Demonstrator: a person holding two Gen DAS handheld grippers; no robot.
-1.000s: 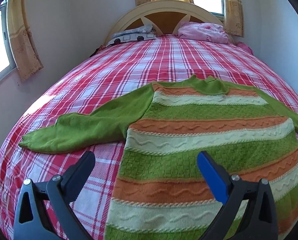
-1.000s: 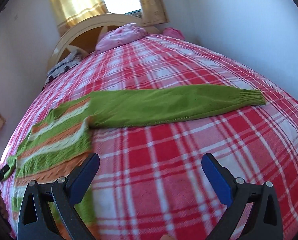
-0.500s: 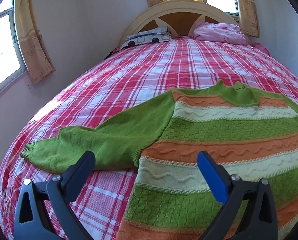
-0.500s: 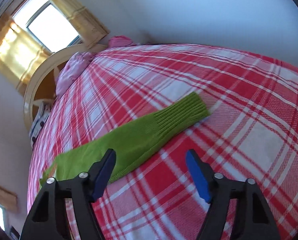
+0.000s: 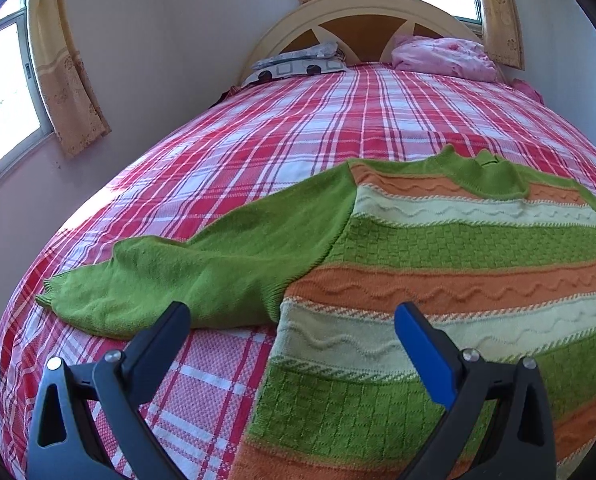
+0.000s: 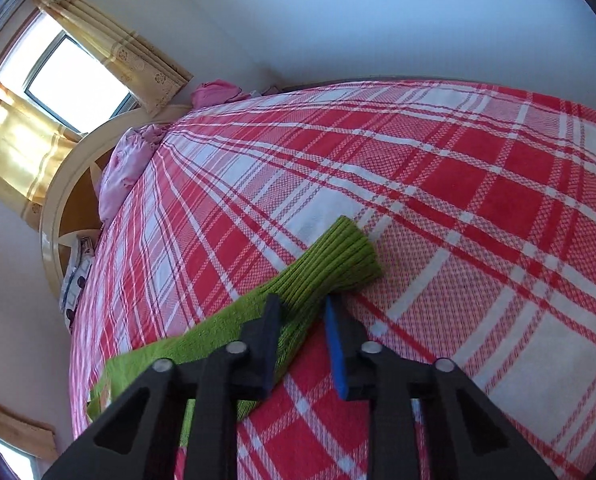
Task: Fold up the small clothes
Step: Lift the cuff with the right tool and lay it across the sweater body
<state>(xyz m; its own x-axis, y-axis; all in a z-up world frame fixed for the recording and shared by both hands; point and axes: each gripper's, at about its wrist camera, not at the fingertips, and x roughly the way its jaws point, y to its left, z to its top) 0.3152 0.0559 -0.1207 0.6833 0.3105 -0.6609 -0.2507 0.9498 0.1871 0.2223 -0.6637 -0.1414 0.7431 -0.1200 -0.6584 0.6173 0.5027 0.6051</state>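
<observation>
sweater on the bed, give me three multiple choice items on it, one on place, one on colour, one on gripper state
1. Where does the sweater lie?
A. on the plaid bedspread
B. on the floor
C. over the headboard

2. What colour are its sleeves?
A. orange
B. green
C. cream

3. How does the right gripper stand?
A. wide open above the bed
B. closed around the sleeve cuff
C. out of view

Key: 1 A, it is spread flat on the red plaid bedspread. 2 B, the left sleeve is plain green, only the body is striped. 3 B, its jaws have just been closing and the ribbed sleeve cuff runs between them.
</observation>
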